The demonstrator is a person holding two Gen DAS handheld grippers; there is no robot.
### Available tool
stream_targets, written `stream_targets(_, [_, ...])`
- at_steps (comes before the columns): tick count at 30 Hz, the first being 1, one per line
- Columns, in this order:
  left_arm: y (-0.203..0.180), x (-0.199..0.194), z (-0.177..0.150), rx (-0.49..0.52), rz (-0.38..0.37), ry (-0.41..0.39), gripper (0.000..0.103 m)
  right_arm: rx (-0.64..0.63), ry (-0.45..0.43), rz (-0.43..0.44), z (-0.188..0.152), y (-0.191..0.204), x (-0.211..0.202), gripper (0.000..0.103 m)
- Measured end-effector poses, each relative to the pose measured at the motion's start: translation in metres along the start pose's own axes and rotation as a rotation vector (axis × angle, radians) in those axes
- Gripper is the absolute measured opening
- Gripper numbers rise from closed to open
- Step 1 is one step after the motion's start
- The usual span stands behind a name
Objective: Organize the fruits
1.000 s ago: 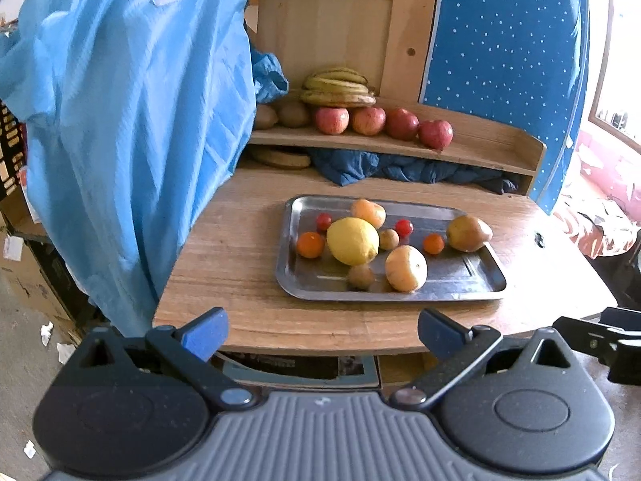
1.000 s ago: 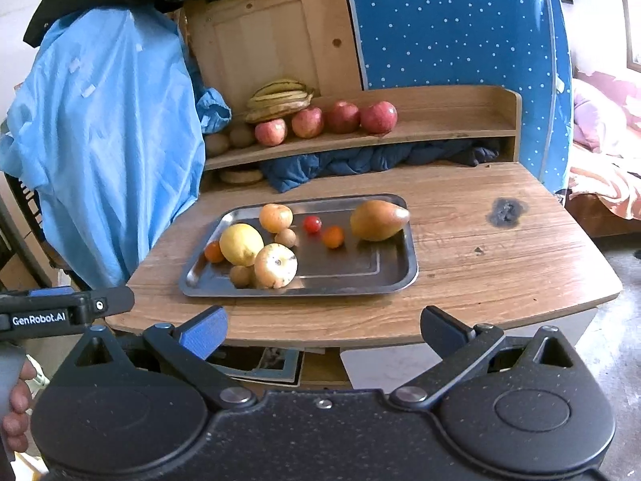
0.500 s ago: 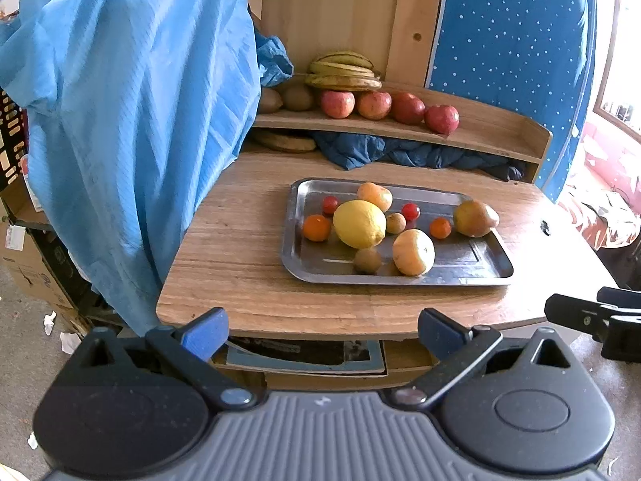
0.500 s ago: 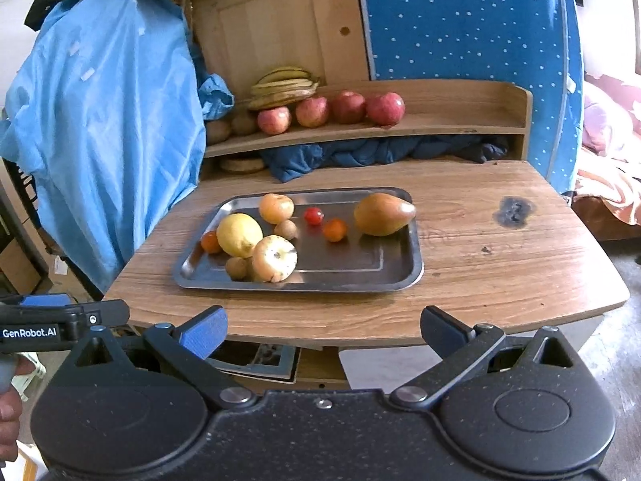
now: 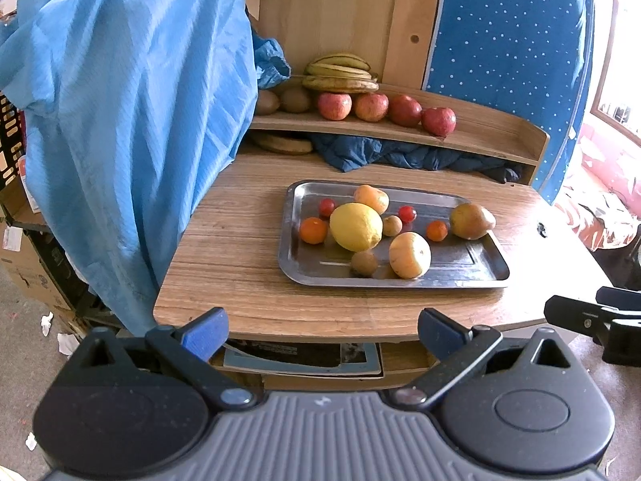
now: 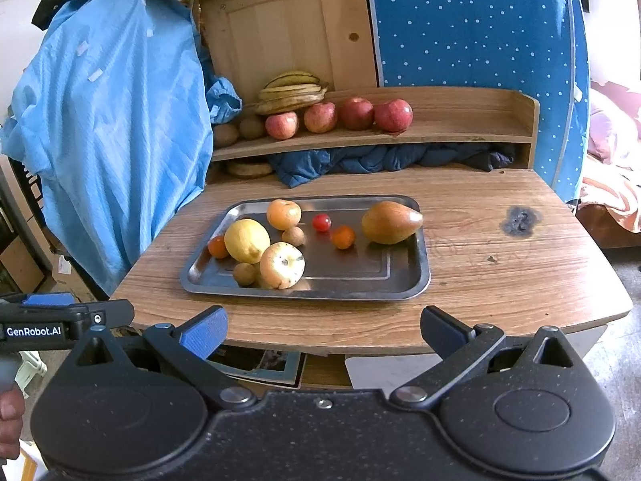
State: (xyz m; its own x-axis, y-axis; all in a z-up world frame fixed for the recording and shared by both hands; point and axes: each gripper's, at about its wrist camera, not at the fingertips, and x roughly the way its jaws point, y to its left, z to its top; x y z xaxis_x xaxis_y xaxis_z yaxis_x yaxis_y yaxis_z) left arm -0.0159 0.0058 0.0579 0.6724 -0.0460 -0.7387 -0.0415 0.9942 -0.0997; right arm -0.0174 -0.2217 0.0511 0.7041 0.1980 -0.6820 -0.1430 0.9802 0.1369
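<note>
A steel tray [image 5: 472, 276] [image 6: 404, 288] sits on the wooden table and holds a lemon [image 5: 355, 226] [image 6: 246, 240], a pear [image 5: 470, 221] [image 6: 390, 222], a pale apple [image 5: 409, 255] [image 6: 282, 265], an orange fruit [image 5: 371, 199] [image 6: 283, 214], small tomatoes and small brown fruits. A wooden shelf [image 5: 480, 130] [image 6: 460, 128] behind carries bananas [image 5: 340, 78] [image 6: 292, 90], several red apples [image 5: 370, 106] [image 6: 320, 117] and kiwis. My left gripper [image 5: 322, 326] and right gripper [image 6: 322, 326] are both open and empty, before the table's front edge.
A blue cloth [image 5: 132, 112] [image 6: 116, 128] hangs at the table's left side. A dark blue cloth [image 5: 400, 156] [image 6: 380, 160] lies under the shelf. A dark burn mark [image 6: 521, 220] is on the table at right. The other gripper shows at each view's edge.
Both grippers have drawn back a little from the table and tilted; the tray looks slightly farther away. Nothing on the tray or shelf moved.
</note>
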Motion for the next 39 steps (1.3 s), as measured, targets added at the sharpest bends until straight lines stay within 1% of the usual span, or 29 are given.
stream_targets(15, [-0.0076, -0.0037, -0.0014, 0.011, 0.002, -0.003, 0.102, 0.015, -0.002, -0.005, -0.0025, -0.0033, -0.0052, 0.102])
stream_targets(22, [-0.0078, -0.0007, -0.0024, 0.006, -0.011, 0.022, 0.102, 0.018, 0.009, -0.002, -0.0036, -0.0015, -0.0043, 0.102])
stream_targets(39, [-0.0078, 0.0022, -0.0001, 0.002, -0.014, 0.022, 0.102, 0.013, 0.017, 0.003, -0.0023, -0.0015, -0.0013, 0.102])
